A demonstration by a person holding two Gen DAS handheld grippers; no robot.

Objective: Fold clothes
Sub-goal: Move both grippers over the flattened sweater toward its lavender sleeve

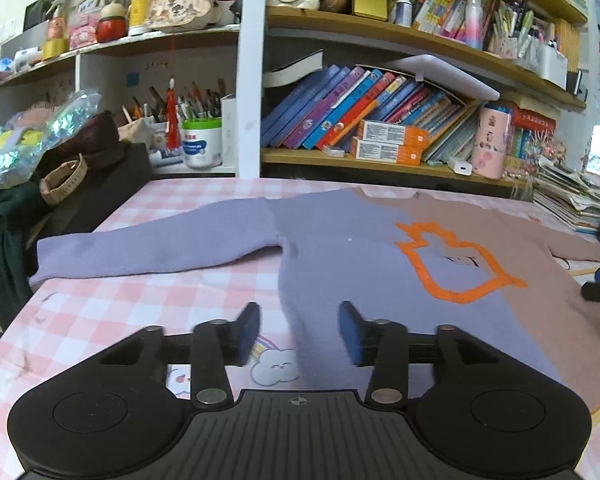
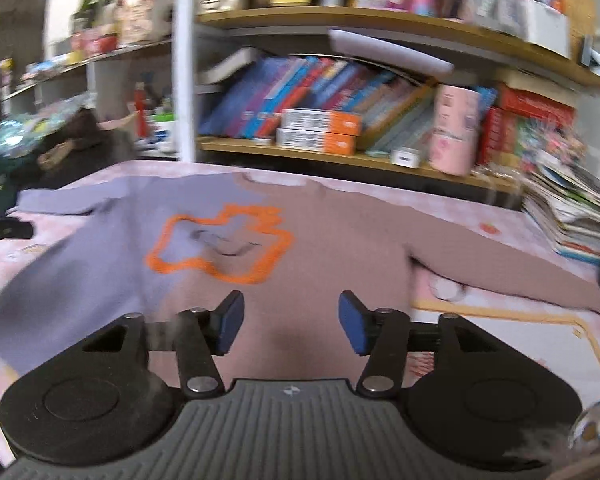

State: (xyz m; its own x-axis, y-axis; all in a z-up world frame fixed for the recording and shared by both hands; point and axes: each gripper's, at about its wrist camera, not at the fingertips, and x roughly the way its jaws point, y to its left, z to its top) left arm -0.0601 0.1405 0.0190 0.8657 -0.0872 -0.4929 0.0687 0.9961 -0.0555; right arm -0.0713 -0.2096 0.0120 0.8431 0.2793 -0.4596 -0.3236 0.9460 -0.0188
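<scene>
Two grippers hover low over a two-tone sweater [image 1: 340, 256] spread flat on the pink checked tablecloth [image 1: 112, 308], and both are released, blue pads well apart with nothing between them. The left gripper [image 1: 299, 332] points forward along the table, level, its fingers straddling the lilac side edge of the sweater's body near the hem: the left pad sits over bare cloth with a cloud-and-rainbow print, the right pad over the lilac knit. Whether either pad touches the fabric, I cannot tell. The right gripper [image 2: 291, 322] also sits level, above the dusty-pink half of the sweater [image 2: 320, 240], below the orange outline motif [image 2: 220, 240].

The left view is sharp: it shows the lilac sleeve [image 1: 152, 248] stretched out flat to the left, a pen pot [image 1: 202, 142] and a dark garment heap at the table's left end, and the tip of the right gripper at the far right edge. The right view is motion-blurred, but it alone shows the full pink sleeve [image 2: 500, 276] running out to the right, toward a stack of magazines [image 2: 572, 212]. Bookshelves [image 1: 380, 120] back both views.
</scene>
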